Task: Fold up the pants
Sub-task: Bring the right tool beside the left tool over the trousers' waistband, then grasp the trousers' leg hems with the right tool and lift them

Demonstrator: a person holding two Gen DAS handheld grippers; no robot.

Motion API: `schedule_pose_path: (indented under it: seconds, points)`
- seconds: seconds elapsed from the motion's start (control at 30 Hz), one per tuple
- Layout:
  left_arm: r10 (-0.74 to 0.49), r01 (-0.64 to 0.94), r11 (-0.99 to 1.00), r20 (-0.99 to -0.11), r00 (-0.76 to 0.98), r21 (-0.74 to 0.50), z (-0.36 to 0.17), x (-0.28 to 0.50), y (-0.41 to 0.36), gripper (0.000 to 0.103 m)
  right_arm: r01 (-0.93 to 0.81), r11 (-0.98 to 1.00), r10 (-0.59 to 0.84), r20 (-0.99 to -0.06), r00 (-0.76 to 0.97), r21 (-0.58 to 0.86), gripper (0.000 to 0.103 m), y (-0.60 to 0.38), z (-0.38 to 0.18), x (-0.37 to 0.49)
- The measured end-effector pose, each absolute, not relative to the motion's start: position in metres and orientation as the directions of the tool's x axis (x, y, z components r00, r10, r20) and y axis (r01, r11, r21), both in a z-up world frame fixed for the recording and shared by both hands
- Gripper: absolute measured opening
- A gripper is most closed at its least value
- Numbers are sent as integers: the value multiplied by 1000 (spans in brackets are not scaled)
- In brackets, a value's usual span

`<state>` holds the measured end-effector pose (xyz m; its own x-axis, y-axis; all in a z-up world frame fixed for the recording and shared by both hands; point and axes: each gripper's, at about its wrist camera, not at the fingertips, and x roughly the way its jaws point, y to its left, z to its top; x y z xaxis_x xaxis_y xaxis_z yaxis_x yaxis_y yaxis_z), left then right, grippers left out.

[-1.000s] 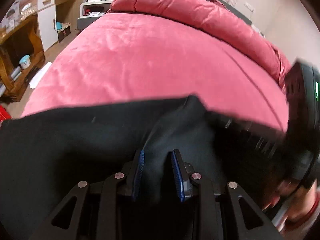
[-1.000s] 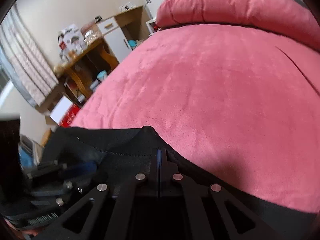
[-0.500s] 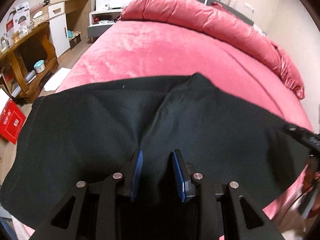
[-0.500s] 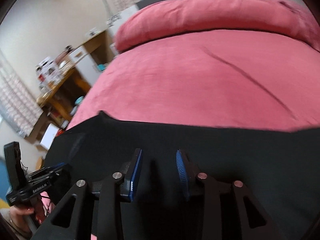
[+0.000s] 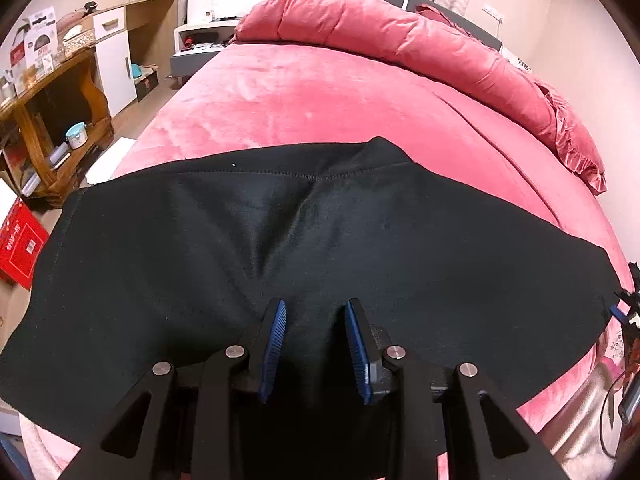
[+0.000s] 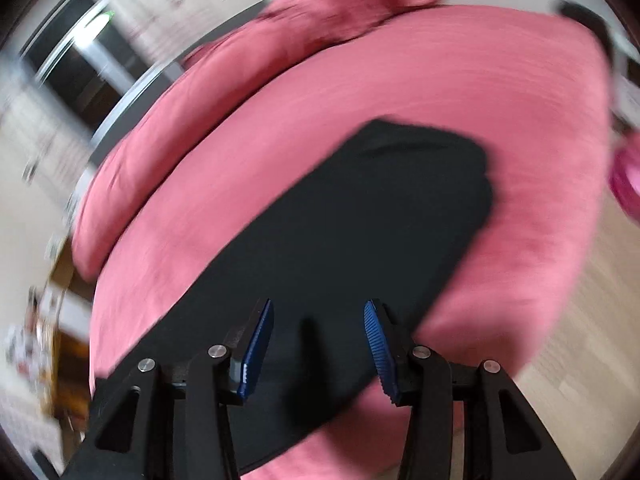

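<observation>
Now | black pants spread flat on pink bed, long axis crosswise in left view, running diagonally away in blurred right view | left gripper partly parted over the cloth, grip cannot be told | right gripper jaws just been opening, released, nothing pinched, above the pants' near end

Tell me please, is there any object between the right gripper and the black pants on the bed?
Nothing visible. The right gripper hangs directly over the black pants, which lie on the pink bedspread. Its jaws have just been opening and hold nothing. The view is blurred, so small things could escape notice.
</observation>
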<state>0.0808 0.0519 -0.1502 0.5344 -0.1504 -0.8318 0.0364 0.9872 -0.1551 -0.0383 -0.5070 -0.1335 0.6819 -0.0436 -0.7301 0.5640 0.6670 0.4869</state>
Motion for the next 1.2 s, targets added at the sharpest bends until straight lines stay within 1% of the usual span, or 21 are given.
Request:
schedule_pose_path:
  seconds: [0.03,0.1,0.13,0.27,0.33,0.5,0.53,0.57,0.63,0.67,0.7,0.77,0.8,0.9,1.03,1.2]
  points:
    - [-150,34,987,-833,533,-157,-150,82,52,31,590,625,-57,-724,688,512,50,-520,-137,-47]
    - [-151,29,987,-832,534,-161,-148,83,52,31,620,551,-66,-712,700,559,63,-543,-147,-61]
    - [-149,26,987,-831,537,-160,-148,85,53,31,629,516,-67,-705,706,581,64,-554,-153,-66]
    - [-126,11,990,-827,548,-144,-144,89,57,32,618,445,-45,-673,738,648,64,-578,-168,-70]
    - [-110,-8,991,-825,555,-137,-142,90,62,33,595,391,-44,-631,774,703,64,-587,-172,-74]
    - [-93,-23,992,-831,549,-126,-146,91,68,34,588,375,-64,-612,788,717,62,-598,-173,-63]
    - [-91,-18,993,-832,547,-120,-148,91,68,34,588,372,-65,-611,789,718,61,-598,-173,-54]
    - [-88,-13,993,-833,547,-113,-149,91,67,34,585,369,-64,-608,791,722,57,-598,-173,-52]
    - [-77,-5,995,-839,539,-95,-153,91,65,35,585,372,-52,-614,788,720,42,-600,-175,-43]
    - [-73,-6,996,-843,533,-90,-154,91,65,36,585,377,-40,-619,785,718,27,-600,-175,-40]
    - [-68,-7,996,-846,529,-85,-155,91,64,36,584,379,-32,-620,784,718,24,-601,-177,-34]
    - [-64,-5,997,-848,527,-79,-156,91,63,38,585,385,-43,-620,784,714,22,-598,-170,-32]
    - [-66,-3,997,-848,526,-79,-157,91,63,40,577,393,-46,-611,790,716,21,-596,-165,-31]
    - [-70,-1,997,-849,524,-82,-157,90,62,43,555,468,-64,-599,798,688,21,-583,-138,-29]
    - [-78,-3,996,-845,530,-94,-156,89,63,44,489,569,-69,-554,830,661,21,-556,-92,-27]
    - [-97,-9,993,-836,540,-121,-154,86,68,44,415,644,-55,-503,863,643,21,-525,-49,-23]
